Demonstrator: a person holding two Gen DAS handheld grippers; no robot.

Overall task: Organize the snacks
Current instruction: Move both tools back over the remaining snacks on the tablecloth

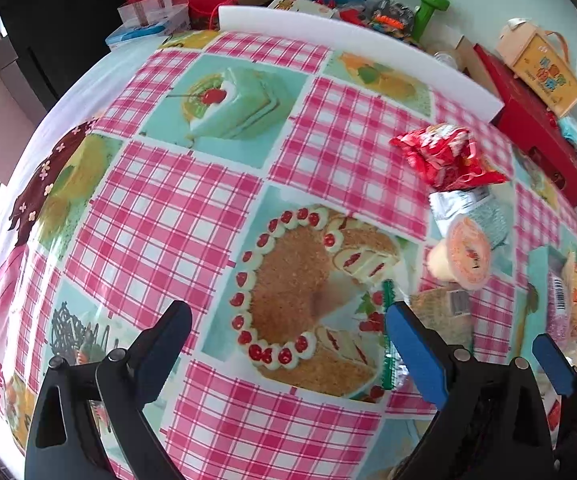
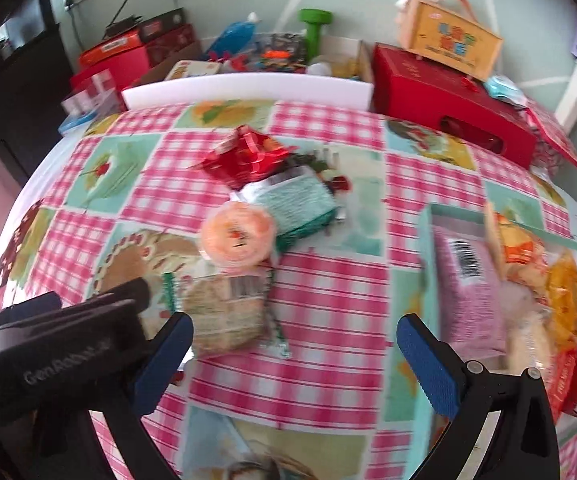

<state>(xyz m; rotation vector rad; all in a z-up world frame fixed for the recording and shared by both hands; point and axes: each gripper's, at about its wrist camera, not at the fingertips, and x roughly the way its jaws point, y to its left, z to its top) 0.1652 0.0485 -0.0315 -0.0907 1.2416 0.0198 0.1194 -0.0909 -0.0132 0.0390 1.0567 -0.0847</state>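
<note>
Several snacks lie loose on the checked tablecloth: a red packet [image 2: 244, 156], a teal-and-silver packet [image 2: 300, 200], an orange-lidded jelly cup [image 2: 236, 236] and a clear packet of brown biscuits [image 2: 224, 316]. They also show in the left wrist view: red packet [image 1: 444, 156], jelly cup [image 1: 466, 256], biscuit packet [image 1: 444, 312]. A teal box [image 2: 428, 280] at the right holds a pink packet [image 2: 468, 280] and orange and yellow packets. My right gripper [image 2: 294, 340] is open and empty, above the cloth just right of the biscuit packet. My left gripper [image 1: 288, 324] is open and empty, left of the snacks.
A white foam strip [image 2: 248, 88] edges the cloth at the back. Behind it stand a red box [image 2: 448, 108], a yellow carton [image 2: 448, 36], a green dumbbell [image 2: 314, 28], a blue bag [image 2: 234, 36] and other boxes. The left gripper's body [image 2: 48, 360] sits beside the right one.
</note>
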